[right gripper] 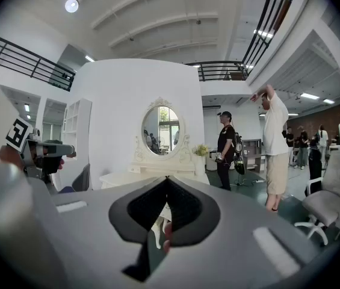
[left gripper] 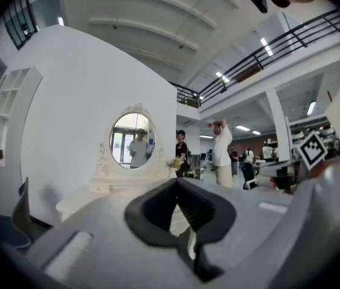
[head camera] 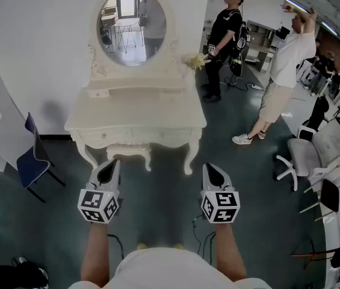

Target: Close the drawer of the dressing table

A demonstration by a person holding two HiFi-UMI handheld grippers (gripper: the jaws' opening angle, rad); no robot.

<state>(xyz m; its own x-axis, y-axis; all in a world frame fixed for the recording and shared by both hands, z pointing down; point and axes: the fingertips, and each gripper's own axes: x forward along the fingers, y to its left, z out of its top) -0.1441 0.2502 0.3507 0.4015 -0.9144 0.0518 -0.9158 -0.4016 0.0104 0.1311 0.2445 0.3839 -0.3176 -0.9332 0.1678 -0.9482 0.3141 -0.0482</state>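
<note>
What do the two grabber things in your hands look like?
Both the left gripper and the right gripper are light grey and taper to a point, with black pads inside. Each carries a white cube printed with black square markers. No sleeves cover the forearms, and the person wears a pale top.

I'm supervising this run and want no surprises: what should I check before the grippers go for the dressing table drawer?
1. Left gripper empty, jaws together: ok.
2. Right gripper empty, jaws together: ok.
3. Both grippers touching the dressing table: not ok, they hang short of it.
4. Drawer front seen standing open: cannot tell.
5. Person in black clear of the table's front: ok.
</note>
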